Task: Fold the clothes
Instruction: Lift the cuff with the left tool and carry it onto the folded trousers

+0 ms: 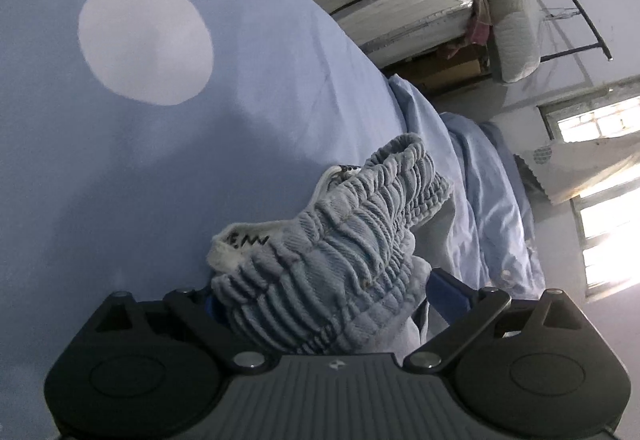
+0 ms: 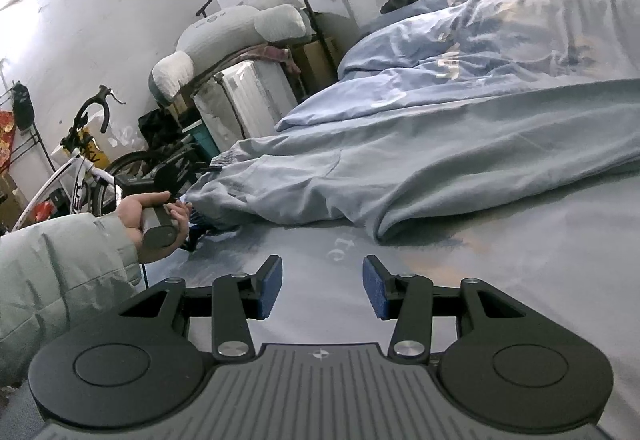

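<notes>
The bunched waistband (image 1: 332,240) hides the left gripper (image 1: 320,304) pads, and its lettering is unreadable

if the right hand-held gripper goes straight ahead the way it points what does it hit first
Probably the light blue trousers lying across the bed sheet. The right hand-held gripper is open with bare sheet between and just ahead of its fingers, then the trousers' folded edge. Depth is unclear, so it might graze the sheet first.

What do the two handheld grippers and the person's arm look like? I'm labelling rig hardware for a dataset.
Both grippers share one design: the right gripper has a ribbed grey body with a small round emblem, black disc-shaped housings, black linkage arms with silver pivot bolts, and blue textured pads. The left gripper matches. The person's left hand is bare, emerging from a pale grey-green puffy sleeve. No cables show.
</notes>
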Available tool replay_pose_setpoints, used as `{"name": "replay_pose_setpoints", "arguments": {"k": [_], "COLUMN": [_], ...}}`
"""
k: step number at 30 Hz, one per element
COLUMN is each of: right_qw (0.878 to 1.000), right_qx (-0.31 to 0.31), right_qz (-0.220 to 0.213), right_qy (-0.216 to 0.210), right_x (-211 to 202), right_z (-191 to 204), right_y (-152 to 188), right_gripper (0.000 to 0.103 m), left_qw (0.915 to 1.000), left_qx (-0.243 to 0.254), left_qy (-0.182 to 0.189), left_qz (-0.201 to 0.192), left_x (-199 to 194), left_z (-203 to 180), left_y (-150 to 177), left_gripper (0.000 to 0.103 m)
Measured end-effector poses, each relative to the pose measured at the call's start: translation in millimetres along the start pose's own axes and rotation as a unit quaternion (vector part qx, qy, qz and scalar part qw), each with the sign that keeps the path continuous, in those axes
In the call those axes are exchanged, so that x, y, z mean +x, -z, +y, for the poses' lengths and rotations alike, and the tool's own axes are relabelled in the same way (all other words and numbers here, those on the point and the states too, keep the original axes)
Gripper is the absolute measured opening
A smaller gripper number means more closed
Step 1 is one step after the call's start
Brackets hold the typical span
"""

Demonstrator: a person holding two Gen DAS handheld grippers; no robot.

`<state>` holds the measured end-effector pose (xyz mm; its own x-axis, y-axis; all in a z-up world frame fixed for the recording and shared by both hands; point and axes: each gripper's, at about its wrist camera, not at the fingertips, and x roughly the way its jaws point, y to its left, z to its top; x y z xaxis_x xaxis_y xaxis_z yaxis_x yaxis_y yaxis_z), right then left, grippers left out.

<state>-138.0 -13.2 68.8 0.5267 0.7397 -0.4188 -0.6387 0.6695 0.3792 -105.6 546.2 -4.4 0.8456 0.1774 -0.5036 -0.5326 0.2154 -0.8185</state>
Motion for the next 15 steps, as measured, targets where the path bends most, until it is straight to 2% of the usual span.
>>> {"name": "replay_pose_setpoints", "arguments": {"k": [1, 2, 4, 7, 10, 12, 15], "right_qw": [1.0, 1.0, 1.0, 1.0, 1.0, 1.0, 0.999], "right_qx": [0.002, 0.003, 0.005, 0.009, 0.015, 0.019, 0.026], "right_qz": [0.0, -0.001, -0.004, -0.009, -0.015, -0.02, -0.029], "right_qy": [0.001, 0.001, 0.002, 0.003, 0.004, 0.005, 0.005], "right_x": [-0.5, -1.2, -3.0, -6.3, -10.8, -14.8, -23.1], "right_z": [-1.1, -2.1, -3.8, -7.2, -12.0, -15.3, -20.4], "right_y": [-0.2, -0.5, -1.1, -3.7, -5.7, -7.1, -9.6], "right_gripper": [0.047, 0.047, 0.047, 0.047, 0.047, 0.047, 0.047], "left_qw": [0.9999, 0.9998, 0.9993, 0.9978, 0.9932, 0.9866, 0.9708], "left_qx": [0.006, 0.012, 0.032, 0.061, 0.108, 0.152, 0.227], "left_qy": [-0.008, -0.014, -0.017, -0.011, 0.006, 0.015, 0.029], "left_qz": [-0.004, -0.007, -0.01, -0.023, -0.044, -0.057, -0.072], "left_x": [-0.8, -1.6, -5.7, -17.2, -30.2, -37.7, -46.4], "left_z": [-1.6, -3.3, -9.0, -23.0, -56.1, -84.5, -130.7], "left_y": [0.8, 1.5, 2.8, 5.7, 11.8, 19.5, 40.7], "left_gripper": [0.072, 0.063, 0.053, 0.045, 0.039, 0.037, 0.036]}}
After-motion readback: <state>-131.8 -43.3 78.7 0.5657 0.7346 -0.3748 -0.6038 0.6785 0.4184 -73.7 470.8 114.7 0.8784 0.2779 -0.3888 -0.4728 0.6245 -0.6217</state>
